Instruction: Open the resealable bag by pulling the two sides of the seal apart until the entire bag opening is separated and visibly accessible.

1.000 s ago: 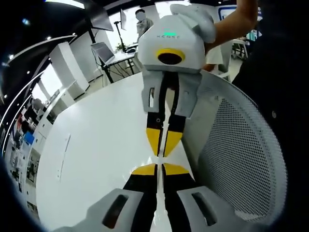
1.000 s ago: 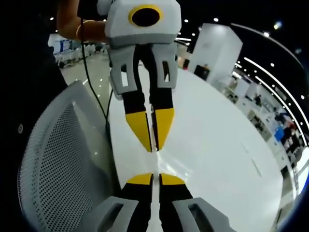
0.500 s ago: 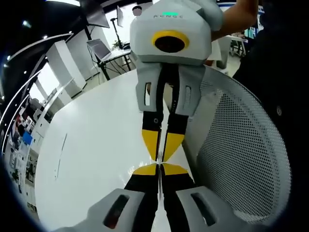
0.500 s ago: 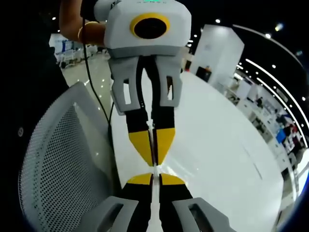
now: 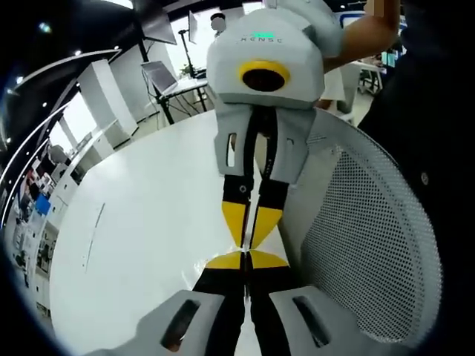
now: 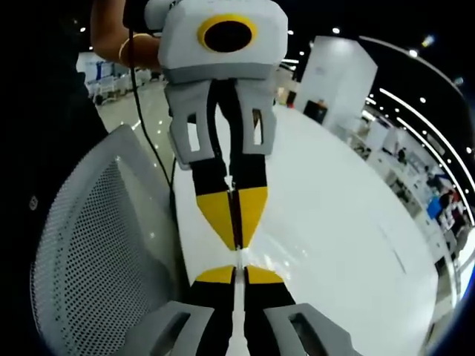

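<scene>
My left gripper (image 5: 246, 259) and right gripper (image 6: 237, 274) meet tip to tip over the white table (image 5: 148, 222), yellow fingertips almost touching. The resealable bag (image 6: 238, 256) is a clear film seen edge-on, showing only as a thin pale strip running through both jaw slits, with faint glints beside the tips. Both pairs of jaws stand pressed together on that strip. In the left gripper view the right gripper (image 5: 248, 239) comes down from the top; in the right gripper view the left gripper (image 6: 237, 243) does the same. The bag's body and seal line are too faint to make out.
A grey mesh chair back (image 5: 364, 245) stands close beside the grippers, also seen as the chair back (image 6: 96, 252). A person's arm (image 5: 364, 33) holds the opposite gripper. A black cable (image 6: 152, 156) hangs near the table (image 6: 334, 222). Desks and white pillars fill the background.
The two grippers drew closer, tips nearly meeting half a second ago; now a slightly wider gap stands between them. Both jaws stayed shut.
</scene>
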A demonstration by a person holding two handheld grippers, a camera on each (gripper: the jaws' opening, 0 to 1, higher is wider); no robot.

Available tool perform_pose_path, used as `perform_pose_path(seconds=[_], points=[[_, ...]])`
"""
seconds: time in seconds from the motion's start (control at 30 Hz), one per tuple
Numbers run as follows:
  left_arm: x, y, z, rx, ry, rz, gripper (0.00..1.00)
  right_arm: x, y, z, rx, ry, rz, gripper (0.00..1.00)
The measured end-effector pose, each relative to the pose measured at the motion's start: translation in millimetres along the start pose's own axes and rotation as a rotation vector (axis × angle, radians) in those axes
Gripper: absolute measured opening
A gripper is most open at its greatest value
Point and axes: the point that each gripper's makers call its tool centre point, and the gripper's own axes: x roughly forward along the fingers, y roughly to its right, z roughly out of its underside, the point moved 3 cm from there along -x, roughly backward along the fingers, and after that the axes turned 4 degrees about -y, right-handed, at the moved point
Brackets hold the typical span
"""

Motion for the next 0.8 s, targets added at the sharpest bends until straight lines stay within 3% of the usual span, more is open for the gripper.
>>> perform_pose_path(seconds=[0.33,0.8], points=[[-9.2,-4.2,-2.2,0.000,0.013,-0.005,0.00,-2.0,2.6,14.5,0.005,-0.044,0.015,0.00],[-10.9,-5.2,-0.2,-0.032,0.031,-0.007,0.00,-2.2,2.8,10.9,-0.005,-0.040,0.023,0.00]])
